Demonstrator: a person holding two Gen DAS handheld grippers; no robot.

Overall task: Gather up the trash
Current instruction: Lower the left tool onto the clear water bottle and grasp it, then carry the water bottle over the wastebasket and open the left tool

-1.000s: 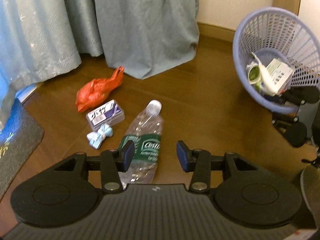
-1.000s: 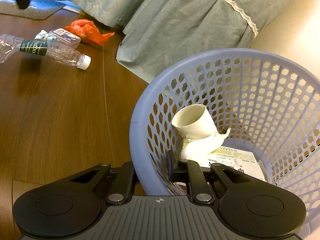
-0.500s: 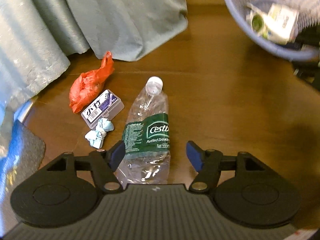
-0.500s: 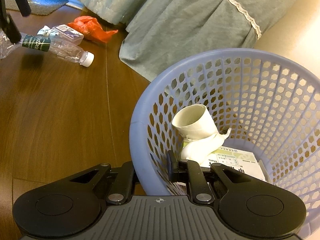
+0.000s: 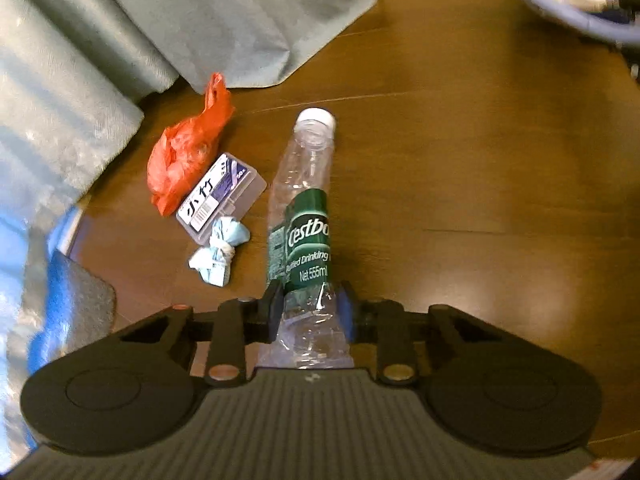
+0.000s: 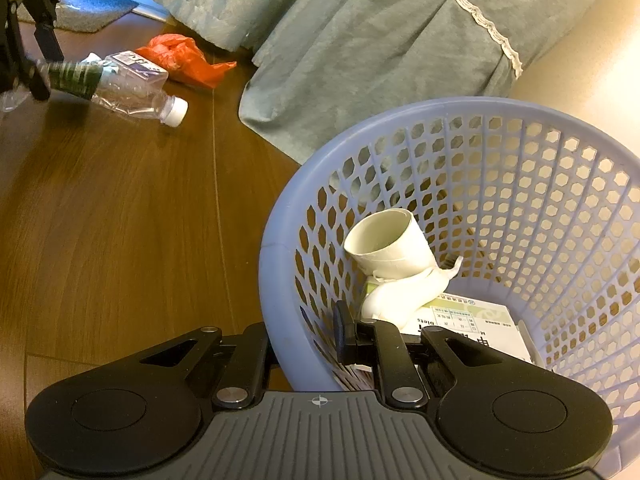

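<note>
Crumpled clear bottle (image 5: 303, 216) is squeezed by the just-closed left gripper (image 5: 310, 308); only the right view shows the right gripper (image 6: 304, 334) clamped on the lavender basket (image 6: 280, 264), over brown wood floor (image 6: 120, 220).

Basket (image 5: 576, 20) cut off, blurred

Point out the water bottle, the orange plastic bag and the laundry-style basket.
water bottle (image 5: 308, 236), left wrist view, on its green label.
orange plastic bag (image 5: 180, 160), left wrist view, on its crumpled body.
basket (image 6: 280, 256), right wrist view, on its near-left rim.
</note>
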